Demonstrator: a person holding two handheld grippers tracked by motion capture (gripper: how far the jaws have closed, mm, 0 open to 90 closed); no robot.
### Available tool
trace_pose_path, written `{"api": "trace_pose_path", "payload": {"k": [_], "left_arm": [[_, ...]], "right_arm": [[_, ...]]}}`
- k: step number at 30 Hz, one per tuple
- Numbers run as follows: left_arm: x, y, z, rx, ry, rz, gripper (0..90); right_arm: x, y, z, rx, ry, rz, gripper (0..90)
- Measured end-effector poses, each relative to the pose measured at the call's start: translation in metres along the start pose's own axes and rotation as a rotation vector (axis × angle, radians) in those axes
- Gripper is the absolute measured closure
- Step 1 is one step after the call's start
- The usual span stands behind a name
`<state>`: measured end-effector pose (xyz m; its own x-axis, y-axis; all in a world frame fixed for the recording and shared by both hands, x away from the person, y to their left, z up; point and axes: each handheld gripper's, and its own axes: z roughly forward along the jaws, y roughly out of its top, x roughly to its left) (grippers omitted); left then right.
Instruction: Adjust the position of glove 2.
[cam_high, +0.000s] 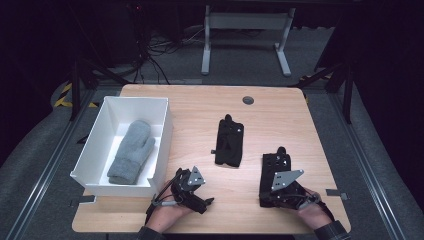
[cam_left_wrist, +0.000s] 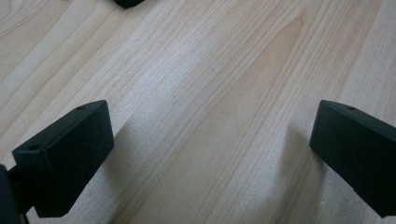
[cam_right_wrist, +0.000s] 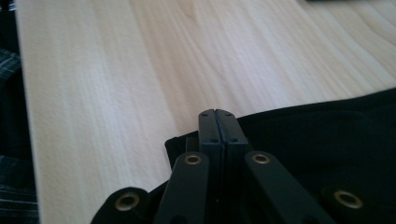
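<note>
Right hand (cam_high: 314, 209): comes in from the bottom right of the high view, plaid cuff at the frame edge, wrapped round the back of its tool and pointing it away from the person.
Right gripper (cam_right_wrist: 217, 115): low over the near black glove, grey three-cornered plate on top; in the right gripper view its jaws are pressed flat together. Whether cloth is pinched between them cannot be told; the tips sit right at the glove's edge.
Near black glove (cam_high: 274, 167): flat on the wooden table (cam_high: 200, 107) near its front right, fingers pointing away from the person, its wrist end under the right gripper.
Left hand (cam_high: 169, 212): comes in from the bottom, left of centre, wrist angled so that the tool points to the right across the table.
Left gripper (cam_high: 206, 201): just in front of the white box's near right corner; in the left gripper view its jaws stand wide apart over bare wood, nothing between them.
Second black glove (cam_high: 229, 142): flat near the table's middle, apart from both grippers.
White box (cam_high: 165, 131): on the table's left half, open at the top.
Grey mitten (cam_high: 131, 151): lying inside the white box, cuff toward the person.
</note>
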<state>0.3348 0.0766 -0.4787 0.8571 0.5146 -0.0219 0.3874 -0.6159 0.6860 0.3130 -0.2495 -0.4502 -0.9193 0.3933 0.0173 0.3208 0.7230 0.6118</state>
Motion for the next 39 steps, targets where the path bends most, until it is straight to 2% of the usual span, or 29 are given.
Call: {"api": "trace_pose_path", "payload": {"k": [2, 8, 13, 14, 15, 19, 20, 21, 23, 27, 31, 32, 33, 39], "left_arm": [[0.0, 0.0, 0.0, 0.001, 0.003, 0.002, 0.1], [0.0, 0.0, 0.0, 0.0, 0.001, 0.002, 0.1], [0.0, 0.0, 0.0, -0.001, 0.0, 0.002, 0.1], [0.0, 0.0, 0.0, -0.001, 0.0, 0.002, 0.1], [0.0, 0.0, 0.0, -0.001, 0.0, 0.002, 0.1], [0.0, 0.0, 0.0, 0.0, 0.0, 0.001, 0.1], [0.0, 0.0, 0.0, 0.0, 0.0, 0.001, 0.1], [0.0, 0.0, 0.0, 0.0, 0.0, 0.002, 0.1], [0.0, 0.0, 0.0, 0.002, 0.001, 0.003, 0.1], [0.0, 0.0, 0.0, 0.0, 0.0, 0.001, 0.1], [0.0, 0.0, 0.0, 0.0, 0.001, 0.0, 0.1], [0.0, 0.0, 0.0, 0.001, 0.002, -0.001, 0.1], [0.0, 0.0, 0.0, 0.001, 0.002, -0.001, 0.1], [-0.001, 0.003, 0.0, 0.015, 0.006, -0.01, 0.3]], "right_arm": [[0.005, 0.004, 0.004, -0.003, 0.019, -0.025, 90.0], [0.011, 0.011, 0.011, -0.003, 0.054, -0.056, 90.0], [0.012, 0.011, 0.009, -0.006, 0.058, -0.053, 90.0], [0.011, 0.011, 0.008, -0.012, 0.053, -0.057, 83.3], [0.009, 0.011, 0.005, -0.026, 0.047, -0.038, 78.1], [0.001, 0.007, -0.008, -0.099, -0.013, 0.012, 64.4], [0.001, 0.007, -0.008, -0.099, -0.013, 0.012, 64.4], [-0.004, 0.003, -0.016, -0.136, -0.063, 0.032, 57.9], [-0.005, 0.002, -0.019, -0.14, -0.075, 0.041, 55.6], [-0.018, -0.014, -0.035, -0.174, -0.188, 0.102, 44.9], [-0.028, -0.033, -0.047, -0.187, -0.272, 0.169, 34.9], [-0.03, -0.039, -0.05, -0.193, -0.283, 0.189, 32.6], [-0.03, -0.039, -0.05, -0.193, -0.283, 0.189, 32.6], [-0.043, -0.068, -0.058, -0.177, -0.338, 0.29, 19.7]]}}
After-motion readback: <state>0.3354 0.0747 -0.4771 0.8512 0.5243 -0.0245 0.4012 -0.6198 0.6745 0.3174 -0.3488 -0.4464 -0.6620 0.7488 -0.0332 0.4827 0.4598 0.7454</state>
